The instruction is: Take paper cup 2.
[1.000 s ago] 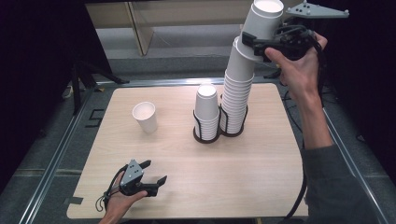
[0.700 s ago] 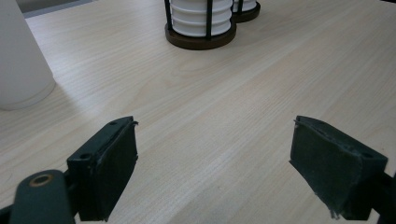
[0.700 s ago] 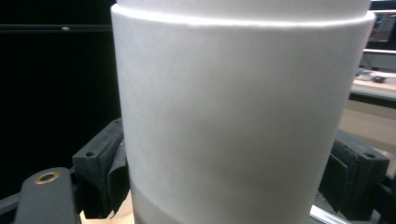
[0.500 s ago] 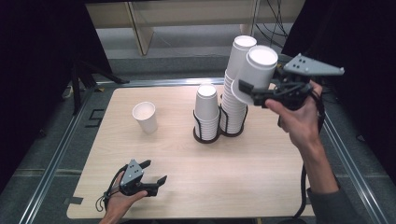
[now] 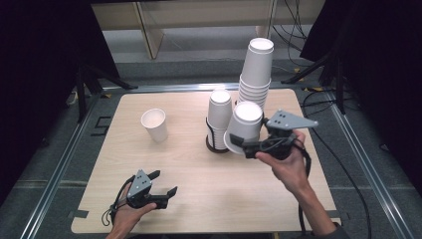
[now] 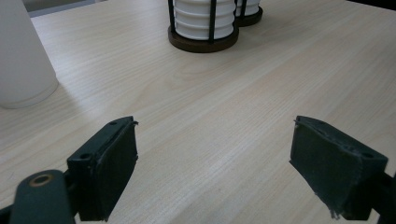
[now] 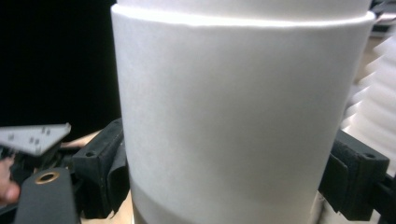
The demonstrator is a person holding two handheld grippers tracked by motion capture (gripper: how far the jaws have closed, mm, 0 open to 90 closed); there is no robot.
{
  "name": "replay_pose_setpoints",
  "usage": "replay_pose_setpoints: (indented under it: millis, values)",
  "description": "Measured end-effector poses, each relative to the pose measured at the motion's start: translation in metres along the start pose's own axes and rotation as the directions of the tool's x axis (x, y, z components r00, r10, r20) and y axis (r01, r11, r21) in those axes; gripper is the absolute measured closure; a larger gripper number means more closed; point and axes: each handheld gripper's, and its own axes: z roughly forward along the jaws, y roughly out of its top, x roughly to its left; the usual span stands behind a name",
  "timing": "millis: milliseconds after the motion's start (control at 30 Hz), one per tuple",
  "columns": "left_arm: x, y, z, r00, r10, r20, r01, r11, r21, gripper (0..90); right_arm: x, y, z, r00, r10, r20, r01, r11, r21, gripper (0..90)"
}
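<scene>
The left tool (image 5: 161, 185) rests nearest the person, low on the worktop (image 5: 199, 199), with its jaws spread wide and nothing between them. In the left gripper view the pads (image 6: 116, 163) frame bare wood.

The right tool (image 5: 251, 144) sits farther out and higher, clamped on a single paper cup (image 5: 244, 124). In the right gripper view the cup wall (image 7: 233, 116) spans the gap from one jaw to the other, each pad pressed against a side. The held cup is carried above the worktop, mouth down and base up, its long axis tilted a little off vertical.

Just beyond the right tool and to its left stands the short cup stack (image 5: 219, 112) in its black wire holder (image 5: 214, 142). The tall cup stack (image 5: 256, 69) rises directly behind the held cup.

Well off to the left of the right tool, a lone cup (image 5: 154, 124) stands upright on the worktop, mouth up, clear of both stacks. The left tool is the nearer of the two to it, yet the right tool carries the load. The coming move likely depends on carrying the held cup leftward across the short stack toward that open area.
</scene>
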Motion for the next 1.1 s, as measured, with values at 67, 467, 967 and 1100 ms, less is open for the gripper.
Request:
replay_pose_setpoints:
  millis: [67, 467, 967, 1100]
  values:
    - [0.001, 0.0, 0.0, 0.9999, -0.011, 0.006, 0.011, 0.9999, -0.003, 14.3, 0.006, -0.014, 0.013, 0.9997, 0.005, -0.025, -0.004, 0.9999, 0.017, 16.4]
    - [-0.002, -0.002, 0.003, 0.9992, -0.037, 0.015, 0.037, 0.9993, -0.007, 14.3, 0.016, -0.054, 0.052, 0.9918, 0.068, -0.109, -0.064, 0.9974, 0.032, 16.3]
    - [-0.001, 0.0, 0.001, 0.9998, -0.014, 0.016, 0.015, 0.9999, -0.005, 14.3, 0.023, -0.077, 0.068, 0.9876, 0.076, -0.137, -0.067, 0.995, 0.075, 16.3]
    - [-0.003, 0.0, 0.002, 0.9994, -0.03, 0.019, 0.03, 0.9995, -0.011, 14.3, 0.024, -0.081, 0.071, 0.9856, 0.086, -0.145, -0.075, 0.9939, 0.08, 16.3]
